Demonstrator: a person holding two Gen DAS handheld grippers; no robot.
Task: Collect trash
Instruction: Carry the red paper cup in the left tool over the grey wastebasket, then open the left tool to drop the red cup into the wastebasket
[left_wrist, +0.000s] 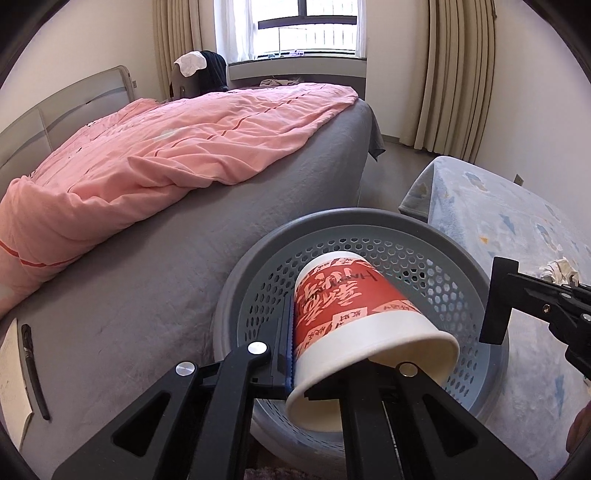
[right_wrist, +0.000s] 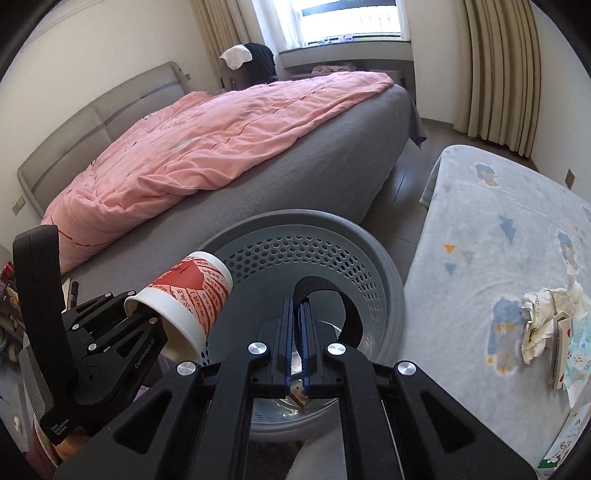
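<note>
A red-and-white paper cup (left_wrist: 354, 317) lies tilted, mouth towards me, above the grey perforated basket (left_wrist: 417, 236). My left gripper (left_wrist: 295, 332) is shut on its wall, one finger outside and the other inside the mouth. In the right wrist view the cup (right_wrist: 192, 295) and left gripper (right_wrist: 147, 321) hang over the basket's (right_wrist: 332, 236) left rim. My right gripper (right_wrist: 297, 314) is shut on a black strap (right_wrist: 347, 310) that loops out over the basket. A scrap of wrapper (right_wrist: 299, 397) lies on the basket floor. The right gripper (left_wrist: 496, 299) enters the left wrist view from the right.
The bed with grey sheet (left_wrist: 184, 258) and pink duvet (left_wrist: 166, 147) stands left of the basket. A surface under a light blue blanket (right_wrist: 498, 240) on the right holds crumpled paper (right_wrist: 535, 325) and packets. A notebook and pen (left_wrist: 33, 369) lie on the bed.
</note>
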